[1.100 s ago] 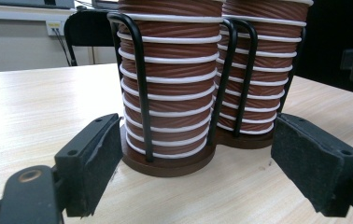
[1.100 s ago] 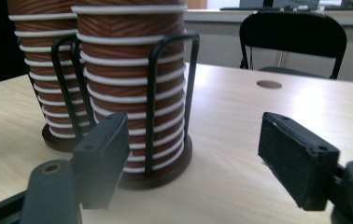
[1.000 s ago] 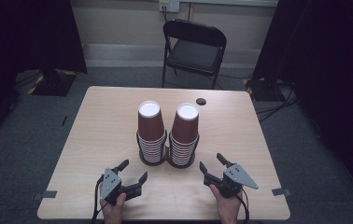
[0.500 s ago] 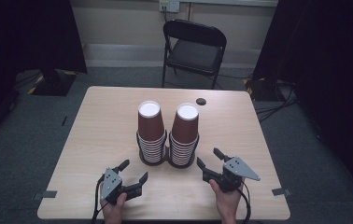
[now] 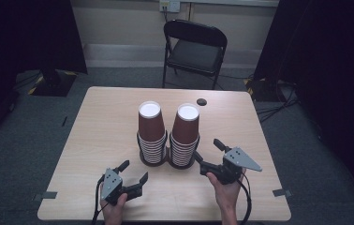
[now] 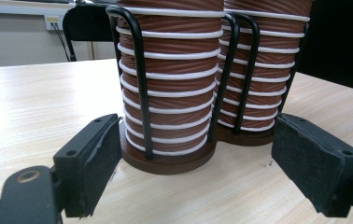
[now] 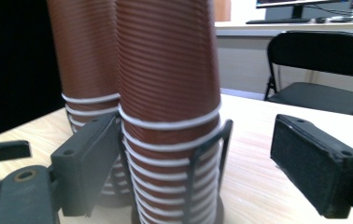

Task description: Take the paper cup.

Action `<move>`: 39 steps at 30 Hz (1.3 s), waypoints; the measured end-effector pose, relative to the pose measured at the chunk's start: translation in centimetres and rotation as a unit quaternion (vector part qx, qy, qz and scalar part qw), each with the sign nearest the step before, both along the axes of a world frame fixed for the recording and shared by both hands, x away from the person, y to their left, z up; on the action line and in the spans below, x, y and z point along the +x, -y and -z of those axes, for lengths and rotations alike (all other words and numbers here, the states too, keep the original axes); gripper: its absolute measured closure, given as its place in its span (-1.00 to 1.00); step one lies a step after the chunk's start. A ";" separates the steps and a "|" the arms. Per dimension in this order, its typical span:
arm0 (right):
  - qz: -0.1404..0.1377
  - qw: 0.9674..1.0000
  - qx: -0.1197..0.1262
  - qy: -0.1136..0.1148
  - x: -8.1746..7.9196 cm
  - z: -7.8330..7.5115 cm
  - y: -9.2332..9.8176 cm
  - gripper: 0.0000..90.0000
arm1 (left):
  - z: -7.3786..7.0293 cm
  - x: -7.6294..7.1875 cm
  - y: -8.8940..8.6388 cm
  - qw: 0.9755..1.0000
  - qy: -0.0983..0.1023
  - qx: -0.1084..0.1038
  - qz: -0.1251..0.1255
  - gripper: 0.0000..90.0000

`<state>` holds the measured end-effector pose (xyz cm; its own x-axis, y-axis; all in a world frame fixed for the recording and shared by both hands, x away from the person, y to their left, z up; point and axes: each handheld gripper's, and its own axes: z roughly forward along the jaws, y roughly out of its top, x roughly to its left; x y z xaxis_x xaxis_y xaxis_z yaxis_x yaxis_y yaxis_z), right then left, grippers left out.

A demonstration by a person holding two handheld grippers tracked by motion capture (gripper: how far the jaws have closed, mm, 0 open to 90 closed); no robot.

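Two stacks of upside-down brown ribbed paper cups stand in black wire holders at the table's middle: the left stack and the right stack. My left gripper rests open on the table just in front of the left stack, held by a hand. In the left gripper view its jaws frame the left stack and its round base. My right gripper is open, raised beside the right stack. In the right gripper view its jaws straddle that stack without touching it.
A small dark round thing lies on the wooden table behind the stacks. A black folding chair stands beyond the far edge. Bare wood lies to the left and right of the holders.
My right gripper has lifted off the table and moved forward and left, up to the right stack. The left gripper has stayed where it was.
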<state>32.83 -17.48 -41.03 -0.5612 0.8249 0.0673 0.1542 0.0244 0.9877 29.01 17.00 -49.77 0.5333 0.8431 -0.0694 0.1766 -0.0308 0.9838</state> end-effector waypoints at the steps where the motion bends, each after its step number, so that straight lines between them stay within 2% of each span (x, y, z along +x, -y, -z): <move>1: -0.004 1.000 0.002 0.001 0.1 -0.3 -0.1 -0.70 | 0.0 0.0 0.0 1.000 0.000 0.001 -0.001 -0.65; 6: -0.021 1.000 0.007 0.008 0.7 -1.3 -0.6 -0.70 | 0.0 0.0 0.0 1.000 0.001 0.001 -0.004 -0.65; 7: -0.028 0.999 0.010 0.011 1.0 -1.9 -0.9 -0.71 | 0.0 0.0 0.0 1.000 0.000 -0.002 -0.005 -0.65; 13: -0.039 0.999 -0.005 0.015 2.2 -3.2 -1.8 -0.71 | 0.0 0.0 0.1 1.000 0.000 0.001 -0.011 -0.64; 21: -0.050 0.999 -0.004 0.018 3.7 -4.8 -2.5 -0.71 | 0.0 -0.1 0.1 1.000 0.002 0.003 -0.006 -0.64; 29: -0.055 0.998 -0.002 0.009 5.6 -5.3 -3.4 -0.72 | 0.0 -0.1 0.1 1.000 0.003 0.001 -0.003 -0.65; 32: -0.060 0.998 -0.004 0.008 5.9 -5.3 -3.7 -0.71 | 0.0 -0.1 0.0 1.000 0.005 0.002 0.001 -0.66; 33: -0.065 0.998 -0.006 0.005 6.2 -5.3 -4.0 -0.72 | 0.0 -0.1 0.0 1.000 0.005 -0.004 0.008 -0.66; 39: -0.067 0.998 -0.012 -0.005 7.2 -5.0 -4.8 -0.73 | 0.0 -0.1 0.0 1.000 0.005 -0.002 0.010 -0.66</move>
